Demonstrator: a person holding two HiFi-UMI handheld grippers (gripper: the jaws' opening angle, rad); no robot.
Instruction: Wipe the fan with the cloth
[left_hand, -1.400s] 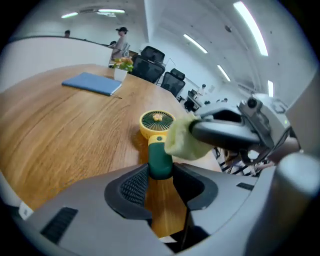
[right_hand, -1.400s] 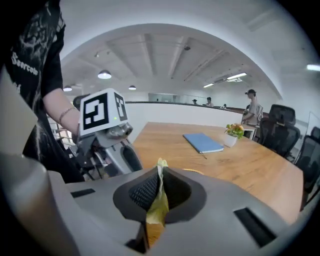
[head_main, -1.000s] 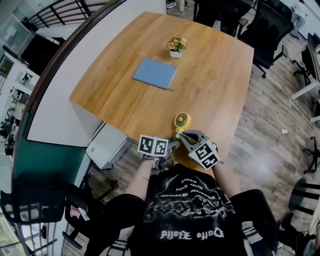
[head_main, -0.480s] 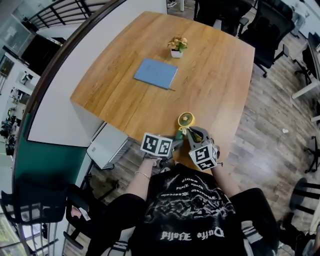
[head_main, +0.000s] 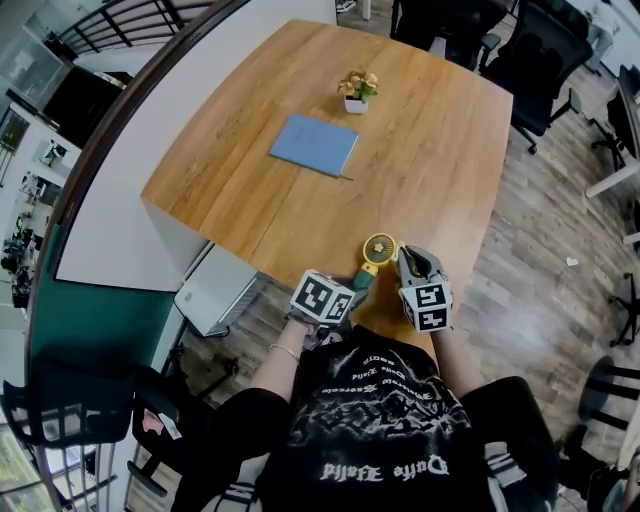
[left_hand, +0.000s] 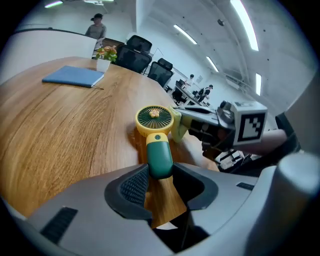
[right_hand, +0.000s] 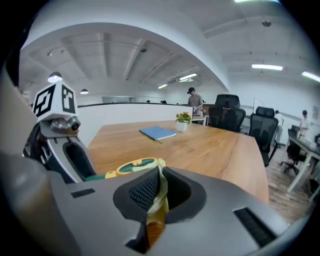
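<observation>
The jaws of the left gripper (left_hand: 161, 176) are clamped on the dark green handle (left_hand: 160, 156) of a small fan (left_hand: 155, 116). In the left gripper view the fan's long axis runs straight out from those jaws. Its round yellow head is at the far end, with the grille facing the camera, above a wooden table (left_hand: 60, 135). Just right of the fan head is a pale yellow cloth (left_hand: 180, 128) in the tip of the right gripper (left_hand: 192, 120). The cloth looks to be against the head's rim, though contact is not certain.

In the right gripper view, that gripper's jaws are pressed together on a fold of the cloth. The fan head sits just left of and beyond the cloth, seen nearly edge-on. The left gripper's arm is further left of the fan.

In the head view, the two grippers flank the fan at the near table edge, close to the person's chest. A blue notebook (head_main: 313, 145) and a small potted plant (head_main: 357, 90) lie well beyond the fan.

The right gripper is the nearer one to the fan head. The wipe likely calls for drawing the cloth leftward across the grille while the left gripper steadies the handle.
</observation>
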